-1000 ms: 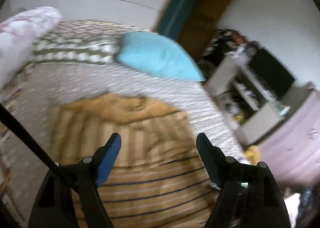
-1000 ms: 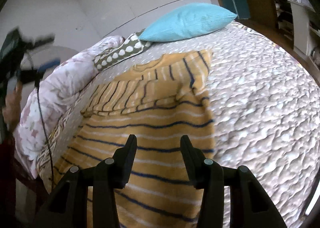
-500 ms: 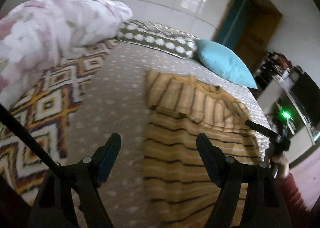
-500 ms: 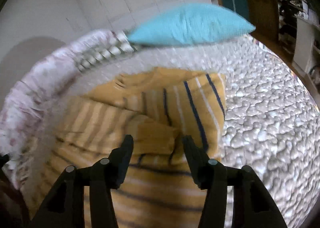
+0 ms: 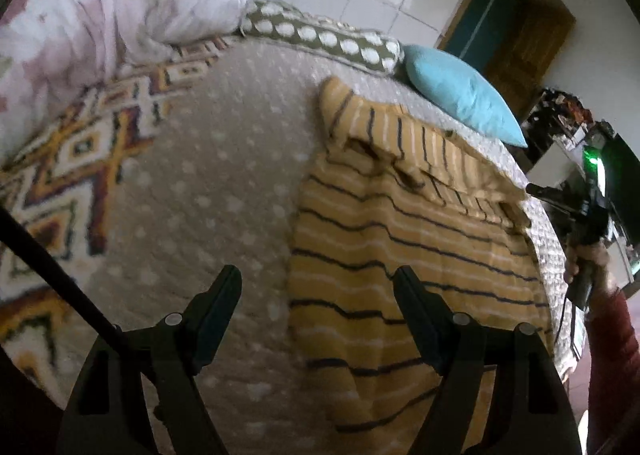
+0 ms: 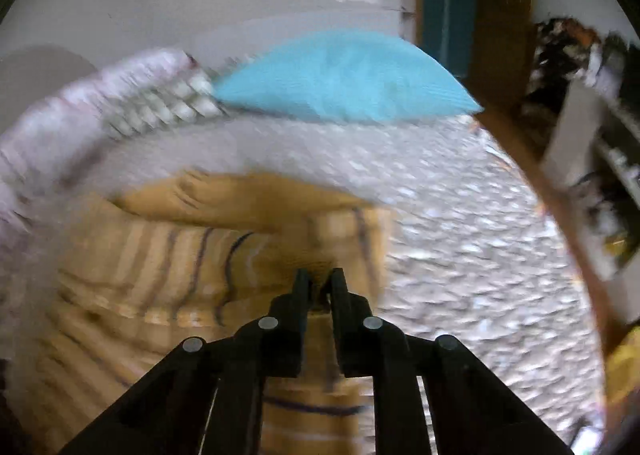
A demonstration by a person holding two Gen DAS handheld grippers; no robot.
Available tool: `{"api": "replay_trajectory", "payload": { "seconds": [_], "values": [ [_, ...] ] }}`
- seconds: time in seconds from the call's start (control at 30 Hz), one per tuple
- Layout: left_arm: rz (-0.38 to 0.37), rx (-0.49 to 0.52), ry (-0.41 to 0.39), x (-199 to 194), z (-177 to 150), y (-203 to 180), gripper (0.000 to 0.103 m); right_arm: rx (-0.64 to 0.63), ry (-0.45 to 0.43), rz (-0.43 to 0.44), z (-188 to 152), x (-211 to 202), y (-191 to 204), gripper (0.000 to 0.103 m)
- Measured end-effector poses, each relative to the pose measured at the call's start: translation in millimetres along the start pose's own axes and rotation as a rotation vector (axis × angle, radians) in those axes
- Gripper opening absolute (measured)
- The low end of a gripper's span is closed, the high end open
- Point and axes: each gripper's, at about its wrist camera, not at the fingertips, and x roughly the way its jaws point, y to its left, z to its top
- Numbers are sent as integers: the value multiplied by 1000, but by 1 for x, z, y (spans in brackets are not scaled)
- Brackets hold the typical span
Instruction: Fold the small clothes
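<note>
A yellow top with dark and white stripes (image 5: 400,239) lies flat on the grey quilted bed (image 5: 208,183), its upper part folded over. My left gripper (image 5: 318,287) hovers open above the top's left edge, one finger over the quilt, the other over the fabric. In the right wrist view the same top (image 6: 160,255) is blurred. My right gripper (image 6: 320,283) is at the folded upper part, its jaws closing with a bunch of yellow fabric pinched between the tips.
A turquoise pillow (image 5: 460,95) and an olive dotted pillow (image 5: 324,39) lie at the head of the bed. A pink floral duvet (image 5: 100,23) and a patterned blanket (image 5: 72,159) are at the left. A hand in a red sleeve (image 5: 592,259) is at the right, before cluttered shelves (image 6: 592,159).
The left gripper has swung from over the top to its left edge and come lower. The right gripper moved forward to the folded upper part and its jaws went from open to pinching fabric.
</note>
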Motion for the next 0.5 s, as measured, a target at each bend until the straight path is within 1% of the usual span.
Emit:
{"api": "replay_trajectory", "payload": {
  "seconds": [0.03,0.07,0.1,0.13,0.17,0.2,0.23,0.27,0.3,0.33,0.37,0.47,0.5],
  "values": [
    [-4,6,9,3,-2,-3,77,-5,18,-20,-4,4,-3,18],
    [-8,15,17,7,-5,-6,77,9,20,-10,-10,3,-8,26],
    [-13,26,27,11,-8,-9,77,28,14,10,-15,0,-13,32],
    [-18,39,39,15,-12,-13,77,51,9,31,-20,-5,-19,43],
    [-22,49,47,17,-15,-16,77,77,4,55,-26,-11,-24,47],
    [-29,57,55,20,-18,-19,74,103,1,90,-35,-18,-29,47],
    [-43,65,68,23,-22,-21,67,120,5,126,-42,-24,-32,47],
    [-46,72,83,25,-24,-23,45,134,18,170,-56,-32,-35,47],
    [-30,88,101,27,-28,-24,31,137,29,189,-65,-37,-34,47],
    [8,119,108,28,-34,-24,27,136,40,201,-76,-42,-36,48],
    [18,132,104,27,-38,-23,25,132,53,213,-92,-51,-37,49],
    [48,158,103,14,-54,-12,24,123,89,239,-134,-71,-39,49],
    [43,155,101,11,-57,-9,24,117,100,243,-147,-76,-38,49]
  ]
}}
